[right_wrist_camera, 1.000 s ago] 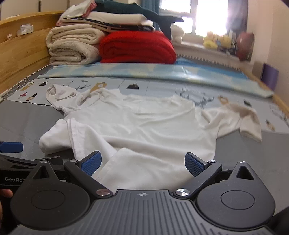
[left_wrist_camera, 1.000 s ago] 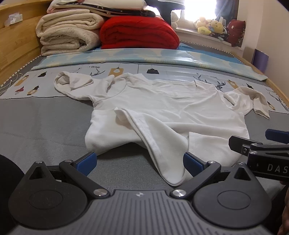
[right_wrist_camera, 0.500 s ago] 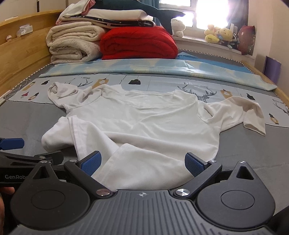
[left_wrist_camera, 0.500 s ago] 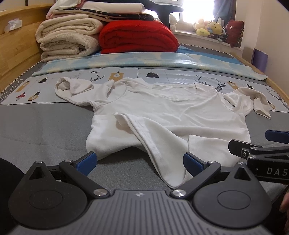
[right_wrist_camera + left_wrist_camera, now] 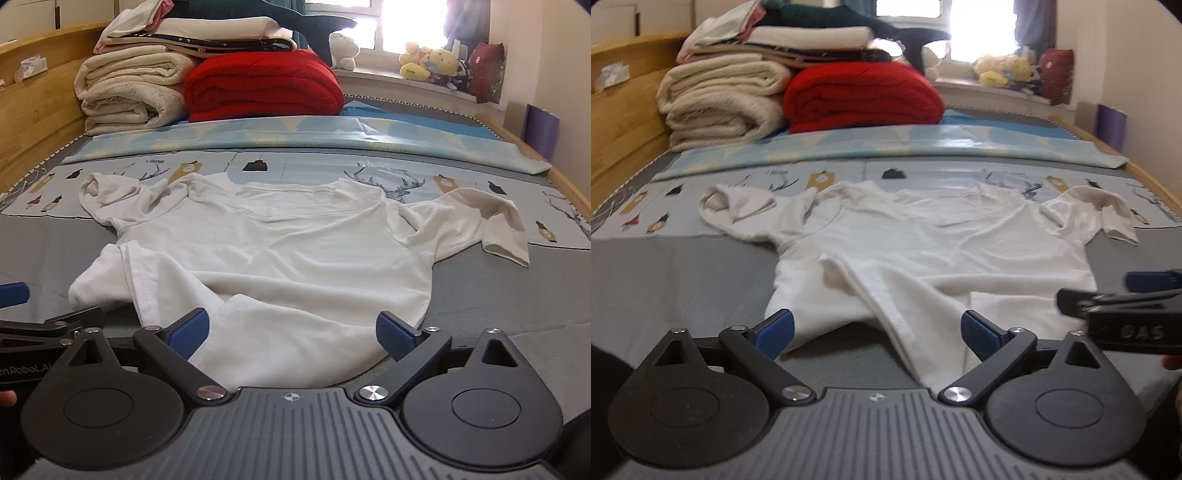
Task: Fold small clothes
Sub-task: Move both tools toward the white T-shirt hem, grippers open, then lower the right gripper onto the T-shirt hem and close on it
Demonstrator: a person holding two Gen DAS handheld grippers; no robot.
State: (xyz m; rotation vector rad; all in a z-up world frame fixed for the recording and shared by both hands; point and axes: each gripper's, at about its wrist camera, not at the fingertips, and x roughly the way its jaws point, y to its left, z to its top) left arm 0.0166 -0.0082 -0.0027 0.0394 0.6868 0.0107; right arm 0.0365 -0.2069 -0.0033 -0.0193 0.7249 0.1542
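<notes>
A small white T-shirt [image 5: 934, 251] lies spread on the bed, neck at the far side, both sleeves out, its near hem rumpled and partly turned over. It also shows in the right wrist view [image 5: 288, 258]. My left gripper [image 5: 877, 330] is open, its blue pads either side of the hem's near left part, low over the bed. My right gripper [image 5: 291, 332] is open over the hem's near right part. The right gripper also shows at the right edge of the left wrist view [image 5: 1123, 306], and the left gripper at the left edge of the right wrist view [image 5: 48, 325].
Folded cream blankets [image 5: 129, 92] and a red blanket [image 5: 262, 85] are stacked at the far end of the bed. A wooden bed frame [image 5: 33, 118] runs along the left. Plush toys [image 5: 432, 62] sit on the windowsill. A light blue sheet [image 5: 295, 136] lies across the bed.
Both grippers have dropped and tilted slightly, with the view lifting toward the window. The shirt has not moved and both grippers stay open.
</notes>
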